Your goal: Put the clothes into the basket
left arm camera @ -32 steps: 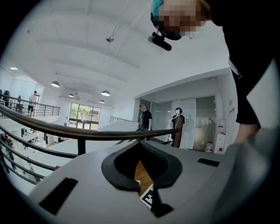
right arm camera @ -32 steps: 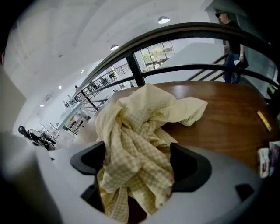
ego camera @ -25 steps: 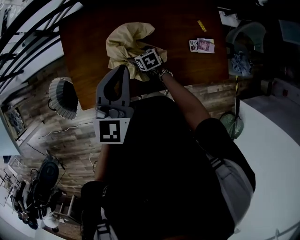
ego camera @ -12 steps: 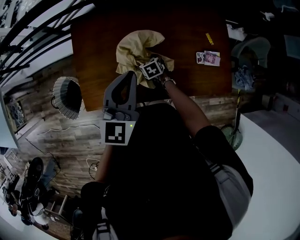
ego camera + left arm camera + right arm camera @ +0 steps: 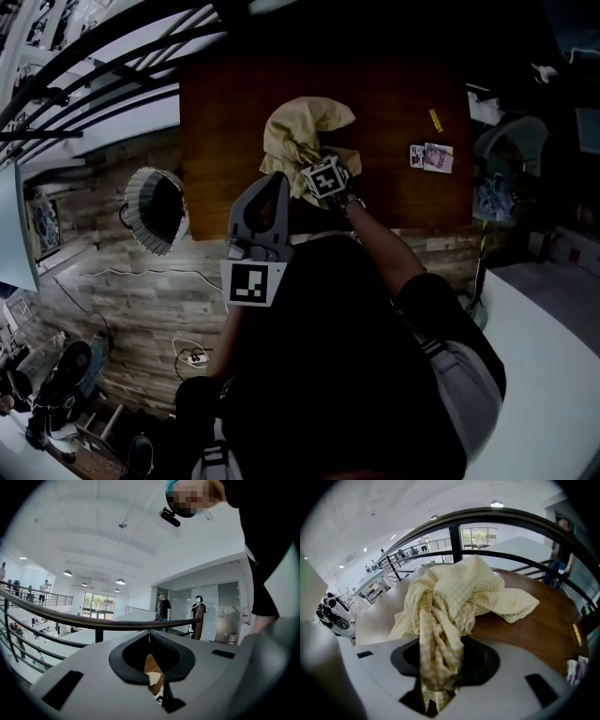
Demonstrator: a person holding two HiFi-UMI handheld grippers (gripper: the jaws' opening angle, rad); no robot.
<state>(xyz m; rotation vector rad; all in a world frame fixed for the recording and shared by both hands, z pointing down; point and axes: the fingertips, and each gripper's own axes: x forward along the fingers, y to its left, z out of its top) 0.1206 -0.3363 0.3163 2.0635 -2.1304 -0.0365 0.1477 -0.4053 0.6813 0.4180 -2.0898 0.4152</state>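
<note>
A crumpled pale yellow checked cloth [image 5: 302, 131] lies on the dark wooden table [image 5: 394, 103]. My right gripper [image 5: 315, 161] points steeply down at the cloth's near edge. In the right gripper view its jaws have just been closing, and a bunched fold of the cloth [image 5: 454, 597] is pinched between them at the right gripper [image 5: 440, 644]. My left gripper [image 5: 279, 176] is held level in front of my body, short of the table, with its tips together and nothing in them; the left gripper [image 5: 149, 633] faces a railing. A round ribbed basket [image 5: 155, 211] stands on the floor left of the table.
Some small printed cards [image 5: 431, 157] and a short yellow item [image 5: 435, 120] lie on the table's right part. A dark railing [image 5: 103, 66] runs along the far left. A chair [image 5: 511, 141] stands to the right of the table. Cables trail on the plank floor [image 5: 141, 281].
The head view has swung, so table, cloth and basket sit further right and lower in the picture. The right gripper stays at the cloth's near edge. The left gripper has shifted a little.
</note>
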